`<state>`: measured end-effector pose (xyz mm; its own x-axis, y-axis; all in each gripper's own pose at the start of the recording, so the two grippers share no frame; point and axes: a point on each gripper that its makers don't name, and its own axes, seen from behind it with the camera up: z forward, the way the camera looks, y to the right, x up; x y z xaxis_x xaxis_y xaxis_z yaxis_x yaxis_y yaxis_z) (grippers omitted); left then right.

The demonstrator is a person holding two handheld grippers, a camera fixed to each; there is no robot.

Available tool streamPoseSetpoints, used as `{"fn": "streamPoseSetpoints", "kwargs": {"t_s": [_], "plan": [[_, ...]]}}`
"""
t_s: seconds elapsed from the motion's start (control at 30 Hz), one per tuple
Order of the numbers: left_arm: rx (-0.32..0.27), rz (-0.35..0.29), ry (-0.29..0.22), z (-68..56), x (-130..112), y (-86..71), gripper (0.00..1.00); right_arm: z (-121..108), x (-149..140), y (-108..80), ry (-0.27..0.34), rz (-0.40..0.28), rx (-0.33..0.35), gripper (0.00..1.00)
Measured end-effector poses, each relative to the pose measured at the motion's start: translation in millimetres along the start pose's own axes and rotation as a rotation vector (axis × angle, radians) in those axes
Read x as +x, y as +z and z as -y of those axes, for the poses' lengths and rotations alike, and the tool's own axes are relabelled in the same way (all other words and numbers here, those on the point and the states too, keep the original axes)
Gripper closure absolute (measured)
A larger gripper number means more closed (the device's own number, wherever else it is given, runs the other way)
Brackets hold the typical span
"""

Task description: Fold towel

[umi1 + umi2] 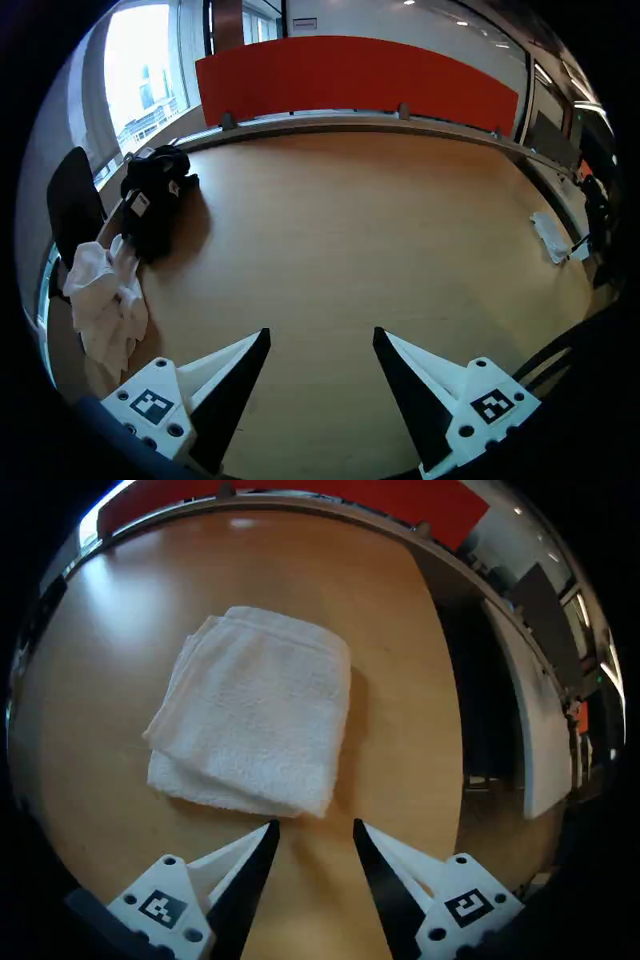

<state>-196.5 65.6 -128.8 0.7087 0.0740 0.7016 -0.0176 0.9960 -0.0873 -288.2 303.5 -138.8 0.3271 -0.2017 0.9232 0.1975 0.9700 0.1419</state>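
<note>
Neatly squared, the nubby white towel (252,712) lies on smooth wood (104,616); left gripper (320,332) and right gripper (316,824) fingers apart.

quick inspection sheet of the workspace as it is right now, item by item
surface: wooden table, bare wood around the towel
job's things: white towel, folded into a rough square, lying flat ahead of the right gripper; layers slightly offset at its near left corner
clutter: black clothing bundle and crumpled white cloth at the table's left edge; small white object at the right edge, too small to tell
grippers: left gripper jaws open, holding nothing; right gripper jaws open, just short of the towel
cables: thin dark strands near the right edge, possibly cables
surroundings: red divider panel, window, dark chair
</note>
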Motion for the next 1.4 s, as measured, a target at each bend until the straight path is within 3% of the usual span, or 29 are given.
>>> {"fn": "streamPoseSetpoints", "kwargs": {"t_s": [0.03,0.1,0.4,1.03,1.23,1.4], "plan": [[-0.001,0.0,0.0,0.1,0,0.1,0.05,2,2,-2.0,0.003,-0.01,0.005,0.09],[-0.002,-0.001,-0.001,0.2,0,0.2,0.05,7,6,-6.0,0.008,-0.032,0.014,0.04],[-0.008,-0.004,0.002,1.1,0,0.2,0.05,31,25,-15.9,0.02,-0.097,0.052,0.04],[0.0,-0.007,-0.018,8.7,-8,-6.0,0.05,95,61,-18.2,-0.028,-0.165,0.145,0.05],[0.004,-0.007,-0.021,12.0,-9,-7.7,0.05,112,67,-15.0,-0.043,-0.17,0.174,0.12],[0.007,-0.007,-0.026,14.5,-10,-9.1,0.05,118,66,-10.8,-0.059,-0.157,0.183,0.31]]}}
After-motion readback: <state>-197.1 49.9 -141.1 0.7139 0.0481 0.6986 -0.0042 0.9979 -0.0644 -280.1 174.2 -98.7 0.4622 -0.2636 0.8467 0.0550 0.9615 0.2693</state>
